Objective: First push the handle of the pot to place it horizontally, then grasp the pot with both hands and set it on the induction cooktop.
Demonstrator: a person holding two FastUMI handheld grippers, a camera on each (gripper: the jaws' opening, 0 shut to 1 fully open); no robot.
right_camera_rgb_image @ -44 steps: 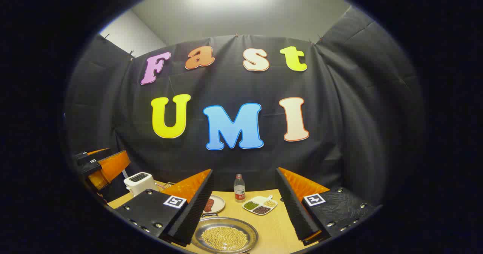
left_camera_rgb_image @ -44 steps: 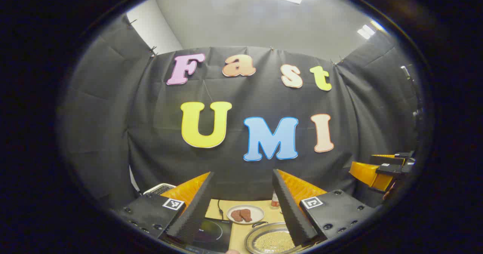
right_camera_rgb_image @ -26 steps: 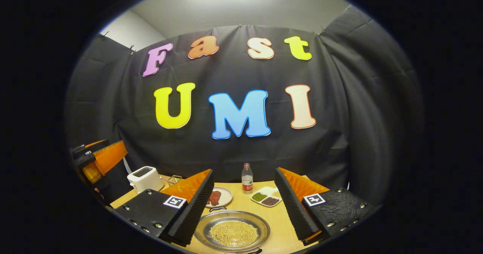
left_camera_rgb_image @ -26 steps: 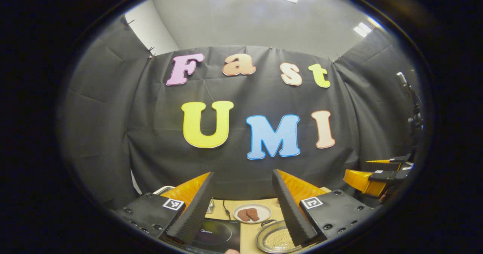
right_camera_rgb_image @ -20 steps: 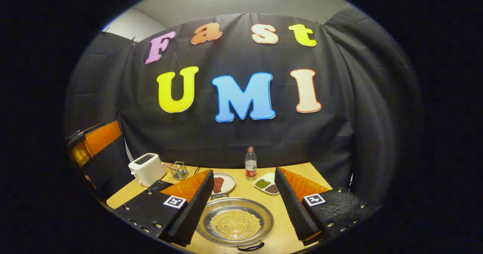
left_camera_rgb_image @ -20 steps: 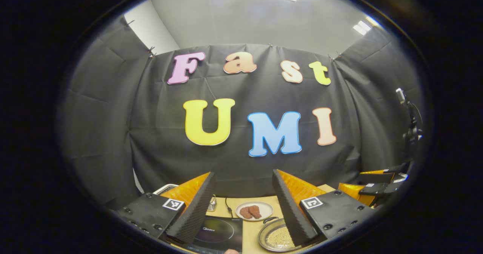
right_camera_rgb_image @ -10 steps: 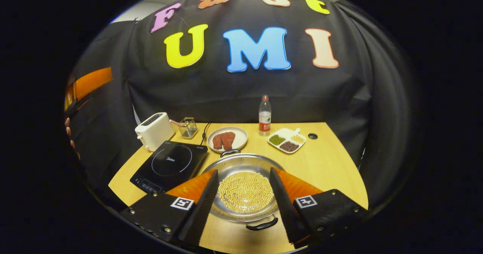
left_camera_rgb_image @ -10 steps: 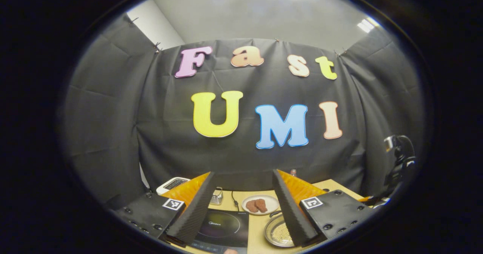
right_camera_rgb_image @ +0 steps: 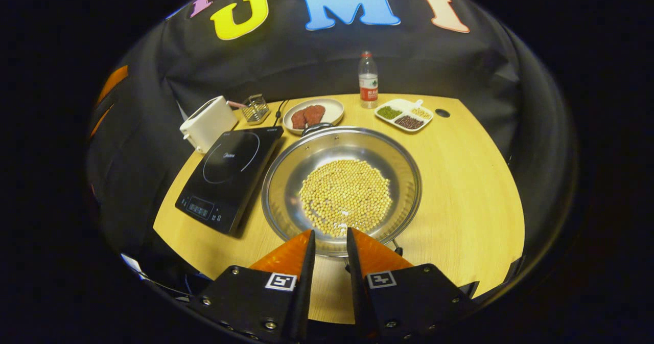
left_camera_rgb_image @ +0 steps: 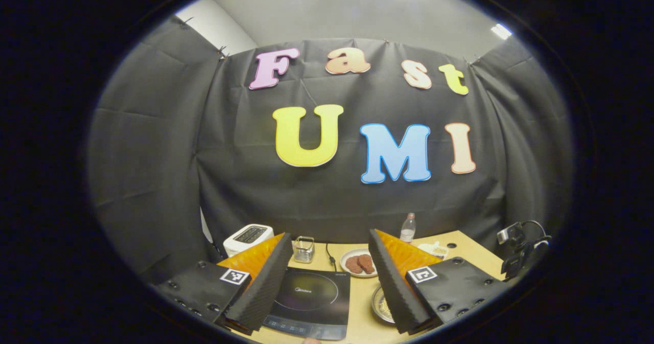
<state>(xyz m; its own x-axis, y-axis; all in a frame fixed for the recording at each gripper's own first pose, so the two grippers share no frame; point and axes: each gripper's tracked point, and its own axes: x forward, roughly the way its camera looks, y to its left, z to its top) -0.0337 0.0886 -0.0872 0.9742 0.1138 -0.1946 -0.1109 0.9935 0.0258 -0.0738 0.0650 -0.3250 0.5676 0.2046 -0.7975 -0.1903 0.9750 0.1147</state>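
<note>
Right gripper [right_camera_rgb_image: 328, 242]: jaws nearly closed, a narrow gap left, grasping nothing, tips just short of the pot's near rim.

Pot [right_camera_rgb_image: 341, 189]: steel, holding beans [right_camera_rgb_image: 346, 196], on the counter [right_camera_rgb_image: 470, 180] directly ahead of the right jaws; far handle [right_camera_rgb_image: 316, 127] points away; the near handle is hidden behind the jaws.

Cooktop [right_camera_rgb_image: 230, 175]: black, left of the pot, just beside it.

Left gripper [left_camera_rgb_image: 329, 277]: jaws released, spread wide, above the counter; cooktop [left_camera_rgb_image: 309, 303] between them, pot [left_camera_rgb_image: 382, 305] partly behind the right finger.

Beyond the pot: plate [right_camera_rgb_image: 312, 113], bottle [right_camera_rgb_image: 367, 81], toaster [right_camera_rgb_image: 208, 122].
</note>
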